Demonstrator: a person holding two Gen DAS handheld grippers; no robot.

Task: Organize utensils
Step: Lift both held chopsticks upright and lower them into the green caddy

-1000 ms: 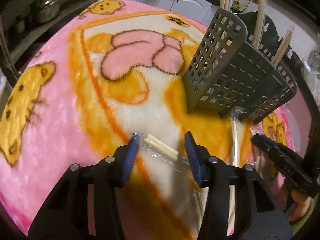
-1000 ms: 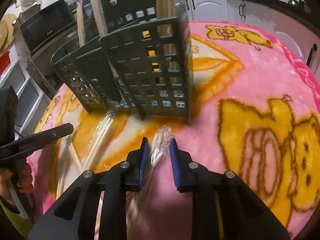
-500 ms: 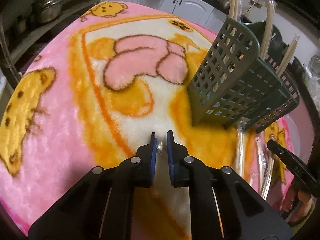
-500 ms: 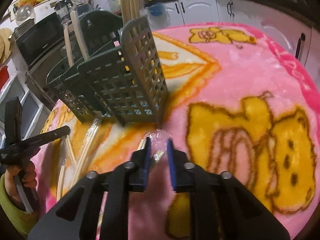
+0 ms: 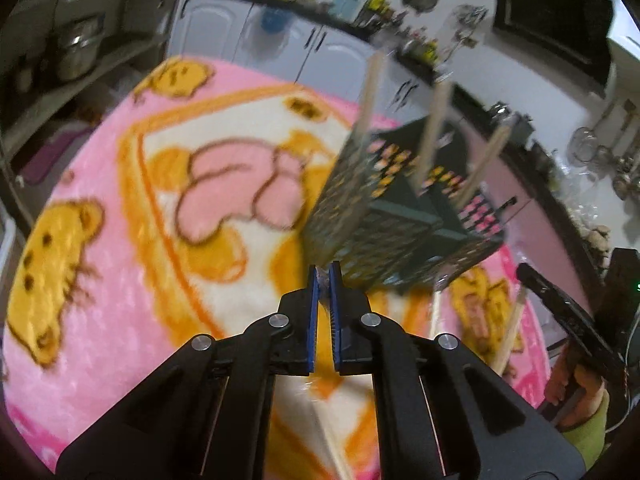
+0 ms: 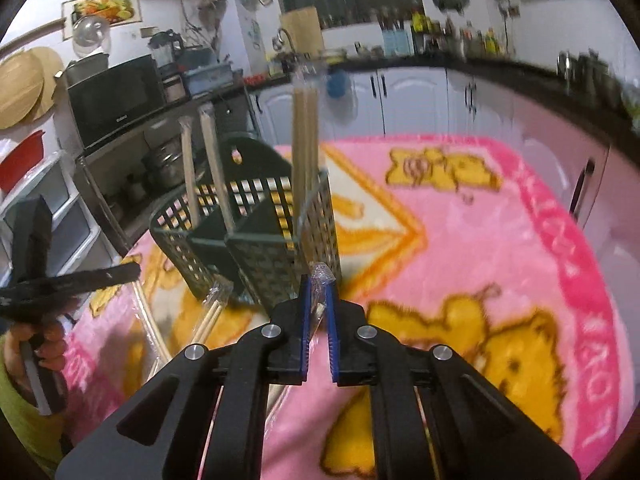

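several chopsticks [image 6: 305,132] already in caddy [image 6: 256,240]; more lie on blanket [image 6: 460,264]. left gripper [image 5: 325,280] and right gripper [image 6: 318,286] each clamp wrapped pair [image 6: 320,276].

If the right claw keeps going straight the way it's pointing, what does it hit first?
Most likely the near wall of the green utensil basket, just beyond the wrapped chopsticks that the right claw holds, though depth is hard to judge.

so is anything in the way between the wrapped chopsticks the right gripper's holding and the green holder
Nothing visible blocks it. The right gripper is shut on the wrapped chopsticks, just in front of the green holder. The nearest compartment already holds a wrapped pair, with open room beside it.
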